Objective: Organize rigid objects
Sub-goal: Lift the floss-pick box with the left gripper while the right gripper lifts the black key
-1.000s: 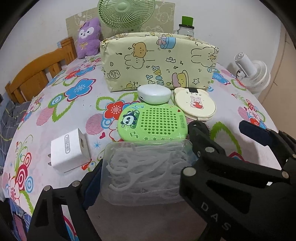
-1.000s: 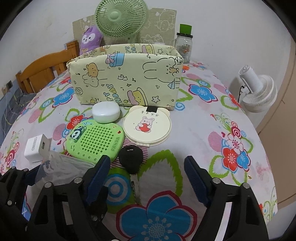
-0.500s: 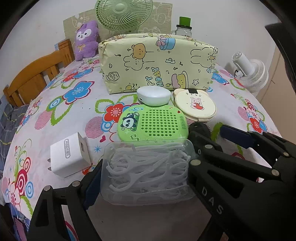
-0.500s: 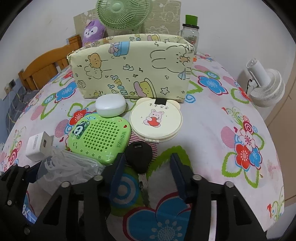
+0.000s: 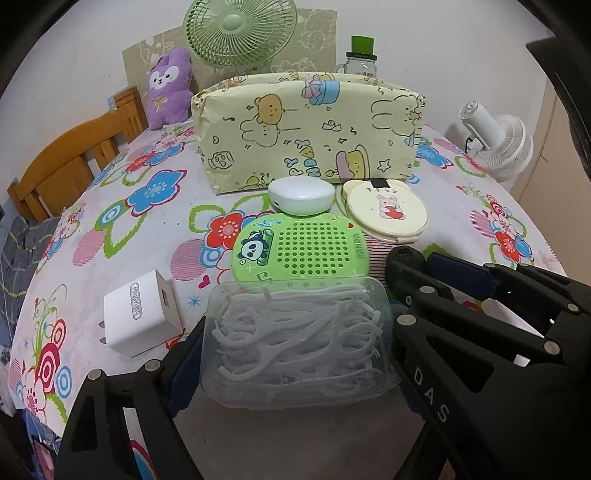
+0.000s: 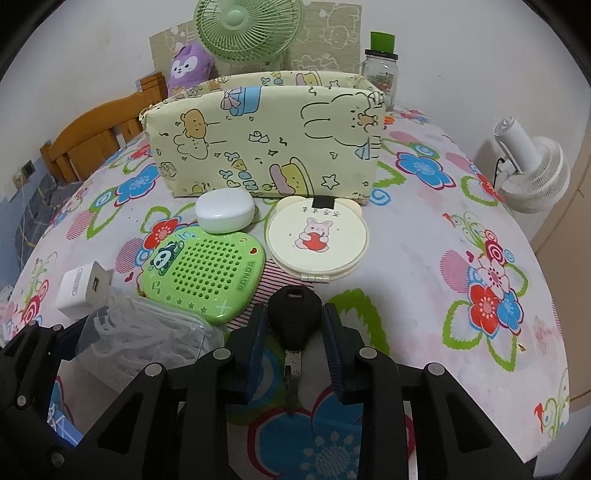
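Observation:
My left gripper (image 5: 295, 332) has a clear box of floss picks (image 5: 295, 343) between its jaws at the table's near edge; the jaws are closing and both pads press its sides. My right gripper (image 6: 294, 332) is shut on the black head of a key (image 6: 293, 314), whose blade lies on the cloth between the fingers. Behind them lie a green panda case (image 6: 207, 273), a white oval case (image 6: 225, 210), a round cream compact (image 6: 317, 236) and a white charger (image 5: 142, 317). A yellow cartoon bag (image 6: 266, 140) stands open-topped farther back.
The flowered tablecloth (image 6: 424, 229) runs bare to the right. A green fan (image 6: 247, 26), a glass jar (image 6: 380, 70) and a purple plush (image 5: 168, 88) stand at the back. A wooden chair (image 5: 62, 162) is left, a white fan (image 6: 532, 173) right.
The right gripper's jaws have closed from wide apart onto the key's black head. The left gripper and its box have stayed put.

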### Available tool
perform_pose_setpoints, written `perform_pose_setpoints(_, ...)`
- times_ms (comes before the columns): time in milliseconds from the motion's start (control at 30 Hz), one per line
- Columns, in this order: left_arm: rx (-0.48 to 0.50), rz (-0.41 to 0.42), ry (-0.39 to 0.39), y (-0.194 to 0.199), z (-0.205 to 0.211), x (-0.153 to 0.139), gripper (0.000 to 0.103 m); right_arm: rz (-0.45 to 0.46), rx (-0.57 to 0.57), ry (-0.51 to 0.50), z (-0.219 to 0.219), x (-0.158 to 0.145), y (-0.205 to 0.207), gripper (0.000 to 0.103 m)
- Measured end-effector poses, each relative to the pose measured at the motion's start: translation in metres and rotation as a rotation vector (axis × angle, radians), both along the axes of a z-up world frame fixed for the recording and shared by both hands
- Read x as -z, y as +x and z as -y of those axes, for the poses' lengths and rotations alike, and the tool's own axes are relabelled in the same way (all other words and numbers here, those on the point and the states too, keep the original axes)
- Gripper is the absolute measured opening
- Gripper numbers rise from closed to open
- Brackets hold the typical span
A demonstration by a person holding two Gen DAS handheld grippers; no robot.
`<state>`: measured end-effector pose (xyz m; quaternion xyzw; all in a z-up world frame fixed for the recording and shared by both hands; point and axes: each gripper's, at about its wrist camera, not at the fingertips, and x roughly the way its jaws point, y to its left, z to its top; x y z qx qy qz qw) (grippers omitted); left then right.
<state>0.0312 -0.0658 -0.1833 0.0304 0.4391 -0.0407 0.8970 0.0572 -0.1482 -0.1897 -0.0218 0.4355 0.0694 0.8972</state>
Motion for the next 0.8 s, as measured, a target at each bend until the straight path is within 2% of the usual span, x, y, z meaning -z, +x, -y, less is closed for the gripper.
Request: perform_pose_setpoints(800,-0.015,0.081,0.005,-0.020,0.002,-0.030,0.090,0.069,0.015,0.015,0.005,-0.035,-0.026,0.033)
